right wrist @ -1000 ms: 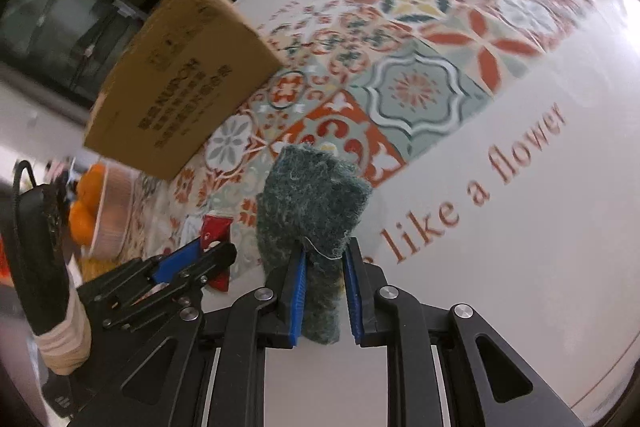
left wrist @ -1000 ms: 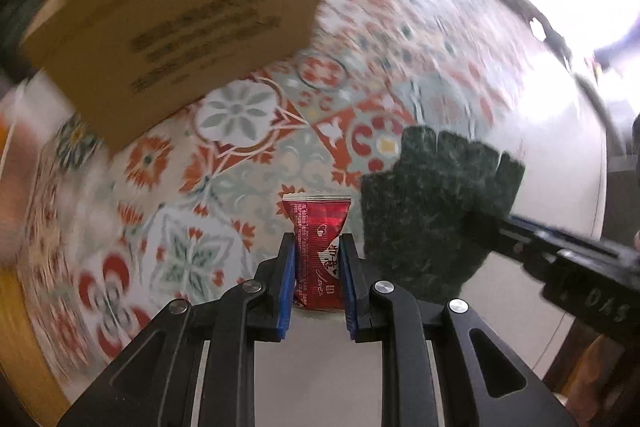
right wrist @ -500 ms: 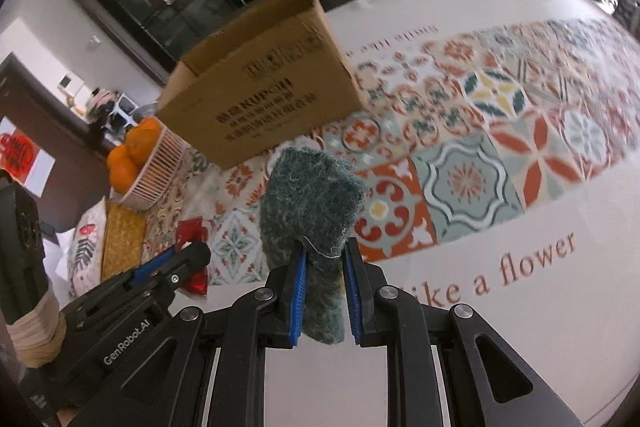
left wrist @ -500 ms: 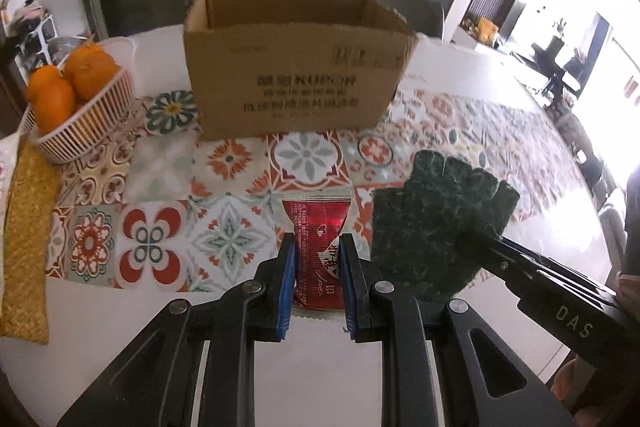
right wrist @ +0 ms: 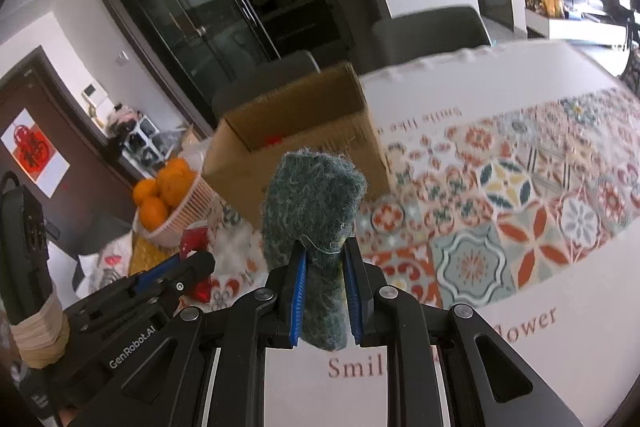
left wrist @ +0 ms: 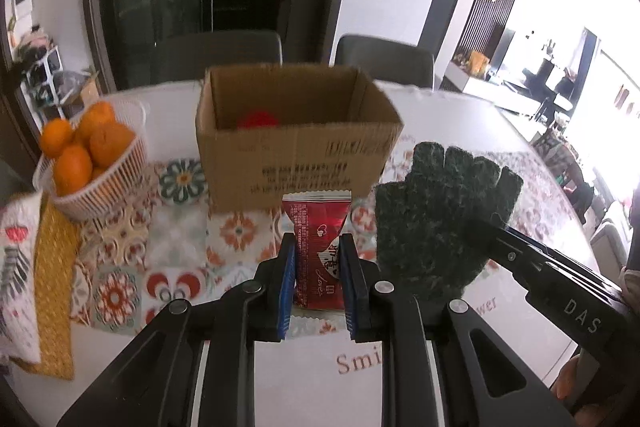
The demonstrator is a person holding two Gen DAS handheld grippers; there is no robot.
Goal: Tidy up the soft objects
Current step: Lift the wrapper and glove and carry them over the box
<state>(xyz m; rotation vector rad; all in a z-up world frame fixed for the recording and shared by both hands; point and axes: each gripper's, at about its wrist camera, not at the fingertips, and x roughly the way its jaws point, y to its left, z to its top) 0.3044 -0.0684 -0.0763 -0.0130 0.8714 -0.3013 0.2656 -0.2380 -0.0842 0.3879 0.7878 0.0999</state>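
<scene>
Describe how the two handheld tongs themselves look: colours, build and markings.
Both tongs, left and right, are matte black linkage frames with silver rivets and blue pads lining the fingers. Seen from the opposite camera, the right body reads "DAS" in white, and the left reads "GenRobot.AI", with beige tape wrapping its handle.

I see the box (left wrist: 296, 155) standing mid-surface, the fruit basket (left wrist: 100, 179) to its left, chairs (left wrist: 384, 59) behind, and something, perhaps fabric (left wrist: 256, 119), inside it.

A white table (left wrist: 304, 379) wears a patterned tile-print cloth; a cardboard box (left wrist: 296, 163) stands on it; left of the box a white basket (left wrist: 100, 183) of oranges; farther left, a yellow mat (left wrist: 52, 291).
</scene>
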